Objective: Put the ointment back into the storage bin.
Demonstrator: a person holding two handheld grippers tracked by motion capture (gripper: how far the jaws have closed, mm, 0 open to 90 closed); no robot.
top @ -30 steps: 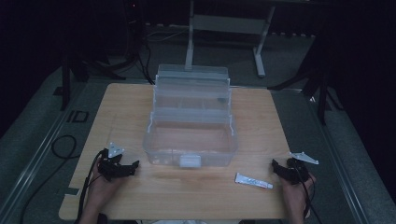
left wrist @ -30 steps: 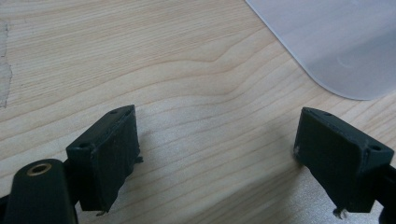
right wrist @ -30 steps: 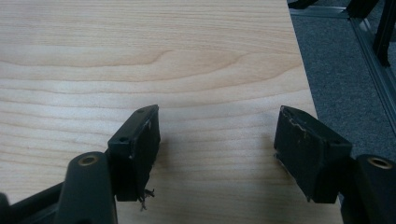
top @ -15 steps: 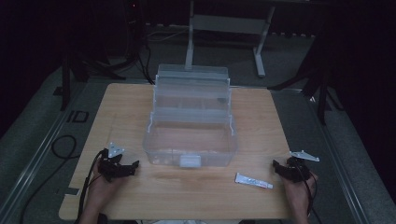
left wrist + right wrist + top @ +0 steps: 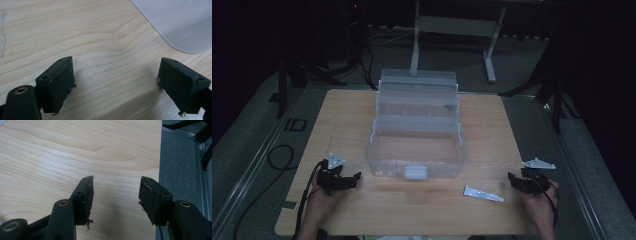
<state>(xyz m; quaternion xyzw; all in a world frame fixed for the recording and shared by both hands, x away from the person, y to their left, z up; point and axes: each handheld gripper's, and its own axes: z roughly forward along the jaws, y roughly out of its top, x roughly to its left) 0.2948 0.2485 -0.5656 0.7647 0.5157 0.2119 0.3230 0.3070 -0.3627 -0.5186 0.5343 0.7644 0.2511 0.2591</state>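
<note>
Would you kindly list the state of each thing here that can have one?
Clear box: open, lid tipped back, tiers stepped, main bin looks empty.
White tube: lying flat on the table, untouched.
Left gripper: open, nothing between the jaws.
Right gripper: jaws just closing, still apart, holding nothing.

The right gripper (image 5: 115, 192) has just been closing its jaws: they now stand partly drawn together with nothing between them, bare bench (image 5: 62, 157) showing through the gap. Next to the white tube (image 5: 483, 193) lying just to its left on the bench, that gripper (image 5: 518, 181) now sits slightly higher in the high view than before.
</note>
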